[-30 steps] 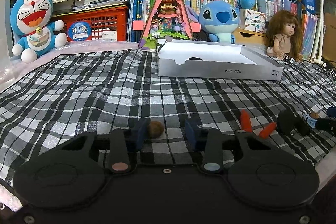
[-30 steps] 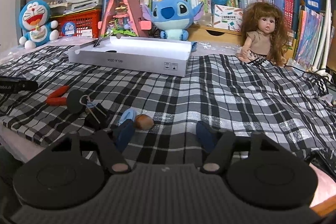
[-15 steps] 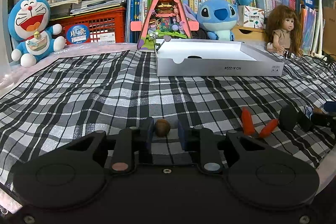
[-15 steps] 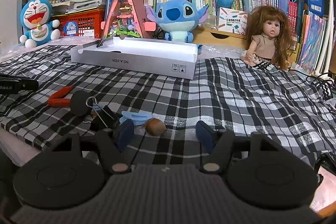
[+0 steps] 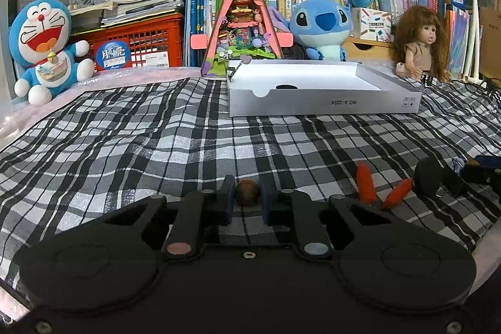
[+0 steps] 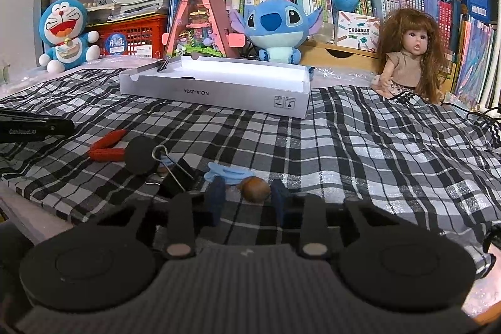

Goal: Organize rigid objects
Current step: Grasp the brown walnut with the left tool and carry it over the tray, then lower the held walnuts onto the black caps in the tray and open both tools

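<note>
My left gripper [image 5: 246,193] is shut on a small brown nut [image 5: 247,192], just above the plaid cloth. My right gripper [image 6: 249,197] is half closed around a second brown nut [image 6: 254,189] that lies on the cloth; its pads stand close beside the nut, with a gap on the left. A white open box [image 5: 322,96] stands at the back and shows in the right wrist view [image 6: 216,88] too. Red-handled pliers [image 6: 106,147], a black round piece [image 6: 141,159], a black binder clip [image 6: 177,176] and a light blue piece [image 6: 227,171] lie left of my right gripper.
The pliers [image 5: 366,185] and the black round piece [image 5: 428,177] lie right of my left gripper. Plush toys, a doll [image 6: 407,58], a pink toy house [image 5: 242,24] and books line the back. The cloth's front edge is close below both grippers.
My left gripper has closed onto its nut and lifted slightly. My right gripper has moved forward to its nut and its fingers have narrowed around it.
</note>
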Tool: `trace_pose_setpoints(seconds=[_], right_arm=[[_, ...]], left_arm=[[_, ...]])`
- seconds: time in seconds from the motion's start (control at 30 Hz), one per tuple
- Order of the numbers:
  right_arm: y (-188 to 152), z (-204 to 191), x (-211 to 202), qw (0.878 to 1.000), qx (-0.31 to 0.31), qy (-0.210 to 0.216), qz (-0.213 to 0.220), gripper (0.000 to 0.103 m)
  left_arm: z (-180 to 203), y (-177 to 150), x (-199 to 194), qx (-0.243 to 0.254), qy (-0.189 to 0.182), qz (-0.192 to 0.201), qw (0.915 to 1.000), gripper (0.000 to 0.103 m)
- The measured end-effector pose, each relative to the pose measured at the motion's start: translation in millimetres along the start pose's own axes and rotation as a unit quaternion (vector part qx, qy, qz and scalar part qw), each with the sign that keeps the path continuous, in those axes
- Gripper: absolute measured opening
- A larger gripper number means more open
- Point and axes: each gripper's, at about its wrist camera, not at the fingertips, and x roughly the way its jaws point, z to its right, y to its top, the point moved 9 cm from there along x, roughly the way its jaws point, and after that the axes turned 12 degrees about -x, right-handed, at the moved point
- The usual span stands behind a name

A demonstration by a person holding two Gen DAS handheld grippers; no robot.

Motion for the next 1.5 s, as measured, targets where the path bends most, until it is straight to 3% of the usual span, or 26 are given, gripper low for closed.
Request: trace_pose_setpoints(seconds=[0.13, 0.73, 1.0, 1.5], right_arm=[[3.8, 5.2, 2.0, 1.000, 0.013, -0.001, -0.002, 0.028], [21.6, 15.5, 3.6, 1.000, 0.030, 0.002, -0.001, 0.027], [51.8, 28.2, 19.6, 0.998, 0.062, 0.000, 0.000, 0.027], [124.2, 65.1, 65.0, 0.994, 0.108, 0.014, -0.001, 0.027]], left_arm=[[5.3, 3.2, -0.9, 0.006, -0.006, 0.001, 1.0000, 0.015], [23.5, 39.0, 6.3, 0.000, -0.029, -0.012, 0.9995, 0.015], [34.3, 64.1, 25.9, -0.002, -0.028, -0.027, 0.9993, 0.015], [67.8, 127.2, 79.2, -0.030, -0.071, -0.065, 0.9949, 0.015]])
